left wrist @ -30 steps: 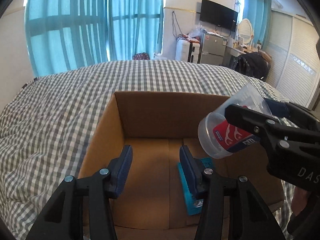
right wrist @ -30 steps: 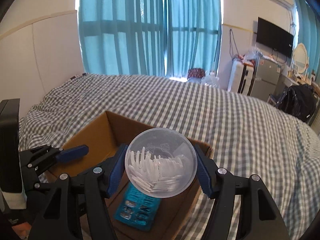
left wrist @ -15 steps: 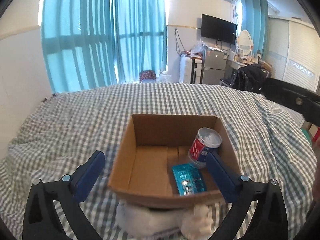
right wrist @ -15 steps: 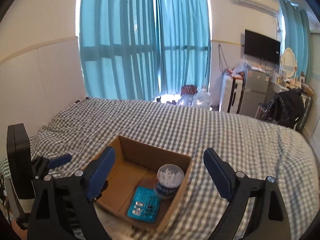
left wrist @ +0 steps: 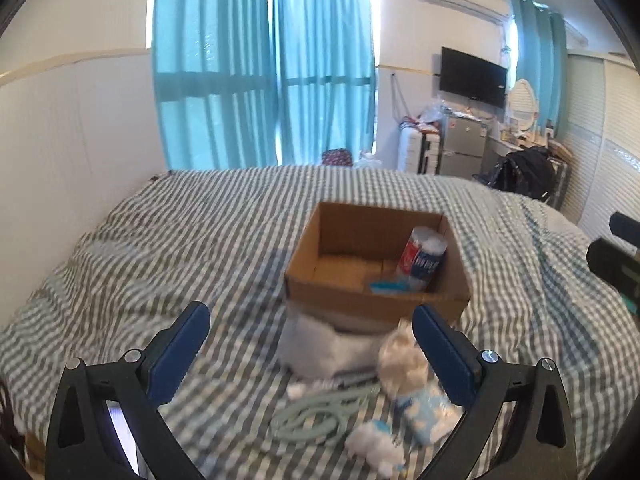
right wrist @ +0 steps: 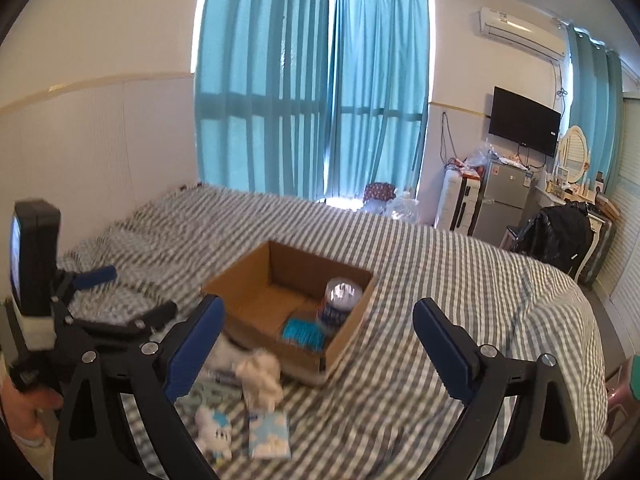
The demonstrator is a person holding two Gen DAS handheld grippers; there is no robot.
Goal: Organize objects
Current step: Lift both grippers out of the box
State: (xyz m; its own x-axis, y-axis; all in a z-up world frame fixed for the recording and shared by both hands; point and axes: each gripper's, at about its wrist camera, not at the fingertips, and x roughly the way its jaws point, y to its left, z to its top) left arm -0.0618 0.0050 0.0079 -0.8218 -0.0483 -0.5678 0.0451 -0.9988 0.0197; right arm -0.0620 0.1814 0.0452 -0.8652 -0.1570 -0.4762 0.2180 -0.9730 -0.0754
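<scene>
A brown cardboard box (left wrist: 372, 294) (right wrist: 248, 308) sits on the checked bed. Inside it stands a clear tub of floss picks with a red and blue label (left wrist: 422, 258) (right wrist: 339, 300), next to a teal blister pack (left wrist: 390, 286) (right wrist: 302, 332). In front of the box lie a white plush toy (left wrist: 402, 358) (right wrist: 260, 374), a cloud-print tissue pack (left wrist: 426, 412) (right wrist: 268, 432), a small white toy (left wrist: 374, 446) (right wrist: 214, 430) and a pale green cord (left wrist: 316, 414). My left gripper (left wrist: 312, 354) is open and empty, back from the box. My right gripper (right wrist: 318, 350) is open and empty.
The bed (left wrist: 180, 240) fills the middle of the room. A fridge (right wrist: 502, 196), a suitcase (right wrist: 456, 200) and a black bag (right wrist: 560, 240) stand at the far right. Teal curtains (right wrist: 312, 92) cover the window. The left gripper's handle (right wrist: 36, 280) shows at the left of the right wrist view.
My right gripper let go of the floss-pick tub, which now stands in the box. Both grippers opened wide and pulled back and up from the box.
</scene>
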